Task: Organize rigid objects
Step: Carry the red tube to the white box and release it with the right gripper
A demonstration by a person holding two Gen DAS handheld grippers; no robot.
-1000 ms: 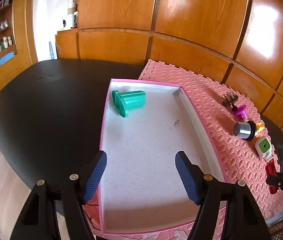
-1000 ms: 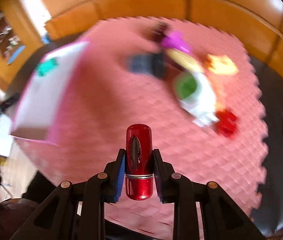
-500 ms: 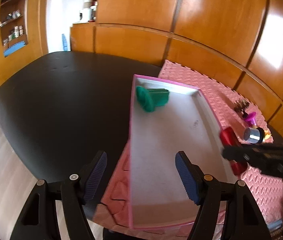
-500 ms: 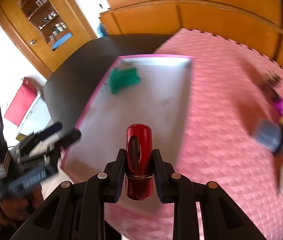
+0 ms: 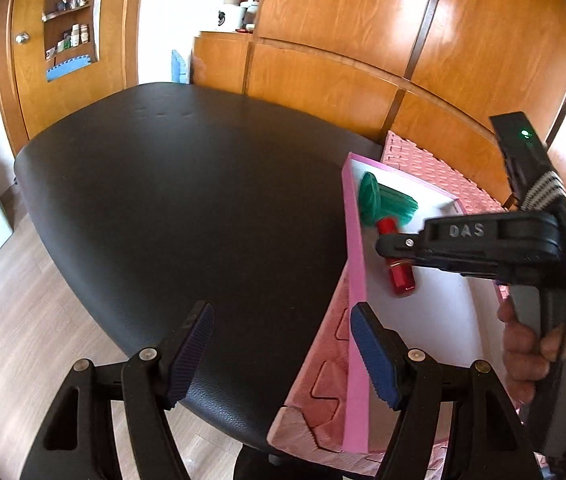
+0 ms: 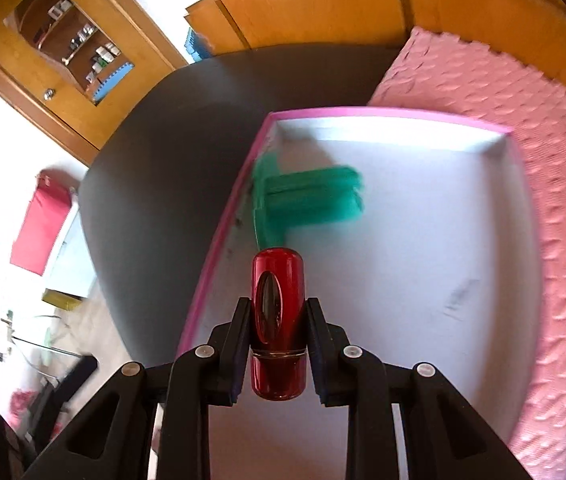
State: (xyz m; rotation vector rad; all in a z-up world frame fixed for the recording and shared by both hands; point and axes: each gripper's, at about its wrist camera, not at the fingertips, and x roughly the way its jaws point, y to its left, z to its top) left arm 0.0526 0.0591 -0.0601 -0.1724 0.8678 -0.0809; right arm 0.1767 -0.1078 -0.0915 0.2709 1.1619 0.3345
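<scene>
My right gripper [image 6: 278, 328] is shut on a glossy red capsule-shaped object [image 6: 278, 320] and holds it over the pink-rimmed white tray [image 6: 423, 120], just short of the green plastic piece [image 6: 307, 200] lying in the tray's far left corner. In the left wrist view the right gripper [image 5: 393, 246] reaches in from the right with the red object [image 5: 401, 278] above the tray [image 5: 353, 240], next to the green piece [image 5: 383, 204]. My left gripper [image 5: 283, 344] is open and empty, over the black table edge beside the tray's near left corner.
The tray rests on a pink foam mat [image 6: 563, 160] on a black table [image 5: 183, 200]. Wooden wall panels [image 5: 403, 40] stand behind. Floor and a shelf cabinet [image 5: 67, 32] lie to the left.
My right gripper carried the red object from the mat over into the tray, toward the green piece. My left gripper swung left, away from the tray, and stayed open.
</scene>
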